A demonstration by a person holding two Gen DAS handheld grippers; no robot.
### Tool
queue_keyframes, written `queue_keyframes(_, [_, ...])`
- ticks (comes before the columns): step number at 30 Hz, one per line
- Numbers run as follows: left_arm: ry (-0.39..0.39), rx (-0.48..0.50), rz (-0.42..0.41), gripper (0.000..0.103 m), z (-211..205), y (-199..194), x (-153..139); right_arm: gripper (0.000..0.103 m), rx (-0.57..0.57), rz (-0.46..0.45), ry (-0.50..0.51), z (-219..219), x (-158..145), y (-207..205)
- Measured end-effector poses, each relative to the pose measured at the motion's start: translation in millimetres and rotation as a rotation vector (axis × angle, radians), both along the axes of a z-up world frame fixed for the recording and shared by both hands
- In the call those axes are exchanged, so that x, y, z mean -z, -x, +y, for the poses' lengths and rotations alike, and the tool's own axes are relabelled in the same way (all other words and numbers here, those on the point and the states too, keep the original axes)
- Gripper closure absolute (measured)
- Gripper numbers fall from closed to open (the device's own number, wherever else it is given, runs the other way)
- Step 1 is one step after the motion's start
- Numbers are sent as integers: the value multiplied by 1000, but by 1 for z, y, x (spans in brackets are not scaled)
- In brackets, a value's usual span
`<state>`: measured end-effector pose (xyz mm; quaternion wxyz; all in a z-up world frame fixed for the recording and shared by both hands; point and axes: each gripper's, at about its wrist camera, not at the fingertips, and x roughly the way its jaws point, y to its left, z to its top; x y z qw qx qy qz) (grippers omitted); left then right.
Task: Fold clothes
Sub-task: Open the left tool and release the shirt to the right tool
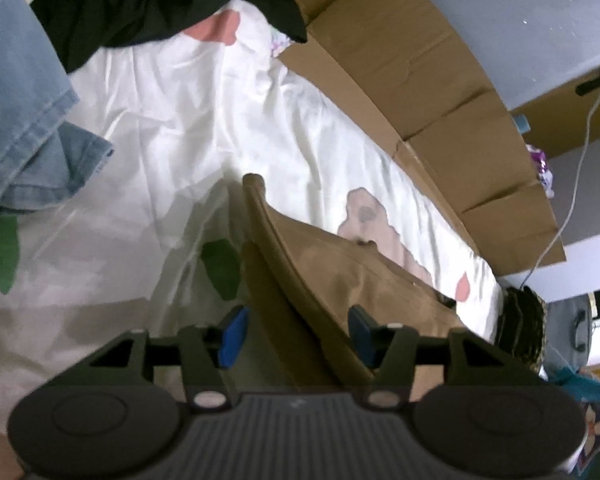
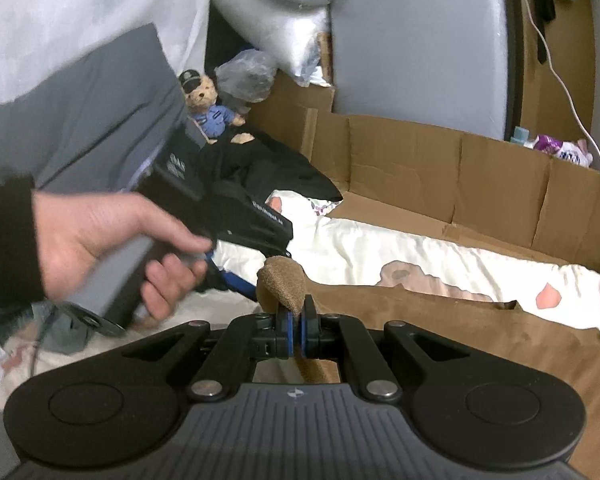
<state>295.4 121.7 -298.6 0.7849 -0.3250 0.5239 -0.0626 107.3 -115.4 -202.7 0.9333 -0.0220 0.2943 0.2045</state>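
A brown garment [image 1: 340, 280] lies on a white printed bedsheet [image 1: 180, 120], one folded edge raised in a ridge. My left gripper [image 1: 296, 336] is open, its blue pads on either side of that ridge and clear of the cloth. In the right wrist view my right gripper [image 2: 296, 336] is shut on a corner of the brown garment [image 2: 460, 340], and the pinched cloth bulges up above the pads. A hand [image 2: 100, 240] in a black sleeve holds the left gripper's handle just left of that corner.
A light denim garment [image 1: 20, 120] and a black garment [image 1: 140, 0] lie at the far left of the bed. Cardboard sheets [image 1: 420, 80] line the far bed edge against the wall. A teddy bear [image 2: 208, 108], plastic bags and a white cable [image 2: 560, 80] sit beyond.
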Motion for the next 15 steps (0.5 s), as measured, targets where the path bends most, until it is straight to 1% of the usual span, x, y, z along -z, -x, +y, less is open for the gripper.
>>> queue_keyframes(6, [51,-57,24,43,3,-12,27,101,9,11,-23,-8,-4,-1])
queue_keyframes(8, [74,-73,27,46,6,-17,35,101,5,10,-22,-8,-5,-1])
queue_keyframes(10, [102,-77,24,58,7,-21,41,101,2,10,-21,-8,-5,-1])
queue_keyframes(12, [77,-62,26,89,6,-23,42,101,-2,13,-19,-7,-5,-2])
queue_keyframes(13, [59,-53,27,92,6,-25,42,101,-4,15,-18,-6,-4,-2])
queue_keyframes(15, [40,-42,-3,94,6,-25,36,101,-6,23,-18,-6,-3,-2])
